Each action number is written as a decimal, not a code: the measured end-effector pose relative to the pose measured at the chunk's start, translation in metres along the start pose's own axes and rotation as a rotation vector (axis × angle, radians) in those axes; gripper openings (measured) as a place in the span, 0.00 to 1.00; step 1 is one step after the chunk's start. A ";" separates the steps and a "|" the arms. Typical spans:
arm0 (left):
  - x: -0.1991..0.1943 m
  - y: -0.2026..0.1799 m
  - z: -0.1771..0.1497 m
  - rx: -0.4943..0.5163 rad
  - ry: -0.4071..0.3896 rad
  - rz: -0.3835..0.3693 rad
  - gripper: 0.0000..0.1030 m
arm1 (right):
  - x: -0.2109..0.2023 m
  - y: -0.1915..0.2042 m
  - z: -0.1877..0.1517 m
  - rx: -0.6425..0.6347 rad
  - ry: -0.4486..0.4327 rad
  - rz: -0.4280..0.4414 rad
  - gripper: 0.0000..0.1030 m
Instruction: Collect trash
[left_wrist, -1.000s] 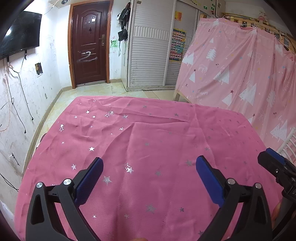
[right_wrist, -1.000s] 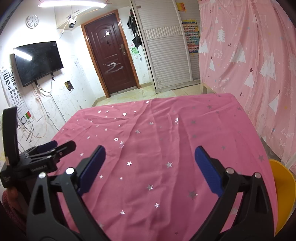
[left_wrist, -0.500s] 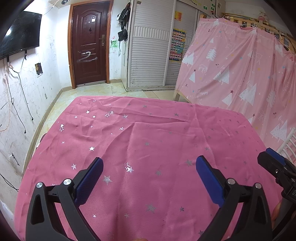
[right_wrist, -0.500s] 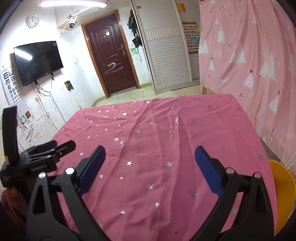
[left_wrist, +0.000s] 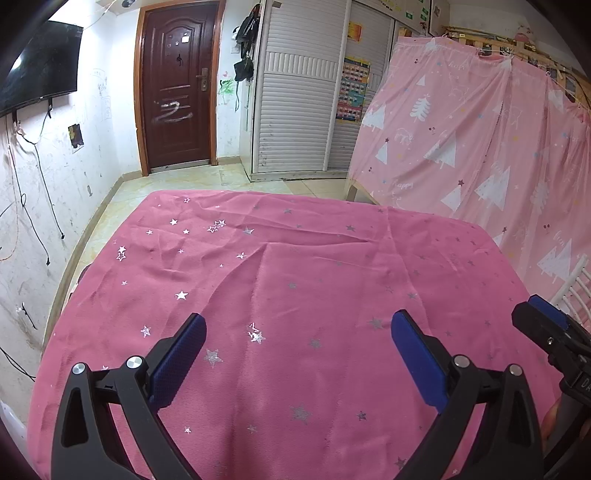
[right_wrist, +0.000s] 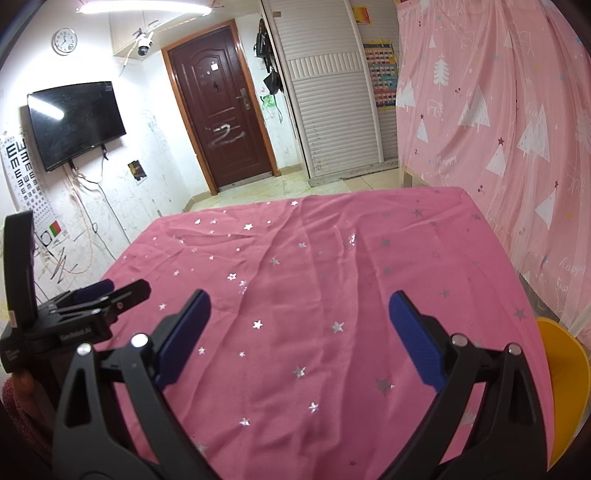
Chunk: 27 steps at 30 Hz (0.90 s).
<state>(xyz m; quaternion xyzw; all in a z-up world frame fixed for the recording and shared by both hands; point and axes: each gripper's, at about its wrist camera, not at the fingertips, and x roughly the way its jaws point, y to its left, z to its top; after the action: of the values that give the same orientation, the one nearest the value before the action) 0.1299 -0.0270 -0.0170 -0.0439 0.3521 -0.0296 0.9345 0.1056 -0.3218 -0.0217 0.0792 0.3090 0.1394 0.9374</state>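
Observation:
A table under a pink cloth with silver stars (left_wrist: 295, 280) (right_wrist: 332, 295) fills both views, and I see no trash on it. My left gripper (left_wrist: 298, 325) hovers open over the near part of the cloth, nothing between its blue pads. My right gripper (right_wrist: 298, 306) is likewise open and holds nothing. Each gripper shows in the other's view: the right one (left_wrist: 546, 328) at the right edge of the left wrist view, the left one (right_wrist: 107, 291) at the left edge of the right wrist view, held by a hand.
A yellow chair (right_wrist: 565, 387) stands at the table's right side. A pink tree-print curtain (left_wrist: 480, 147) hangs close on the right. Beyond the table are tiled floor, a dark red door (left_wrist: 177, 92), white slatted wardrobe doors (left_wrist: 295, 110) and a wall-mounted TV (right_wrist: 74, 125).

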 end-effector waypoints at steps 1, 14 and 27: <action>0.000 -0.001 0.000 0.000 0.000 0.000 0.91 | 0.000 0.000 0.000 0.000 0.000 0.000 0.91; -0.004 -0.002 -0.001 0.018 -0.033 -0.009 0.91 | 0.000 0.000 0.000 0.000 0.000 0.000 0.91; -0.006 -0.002 0.000 0.020 -0.026 -0.006 0.91 | -0.001 -0.002 -0.001 0.002 0.002 -0.006 0.91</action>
<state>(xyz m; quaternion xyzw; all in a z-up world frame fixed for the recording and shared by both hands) 0.1251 -0.0288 -0.0126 -0.0358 0.3396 -0.0353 0.9392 0.1050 -0.3243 -0.0225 0.0791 0.3103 0.1365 0.9375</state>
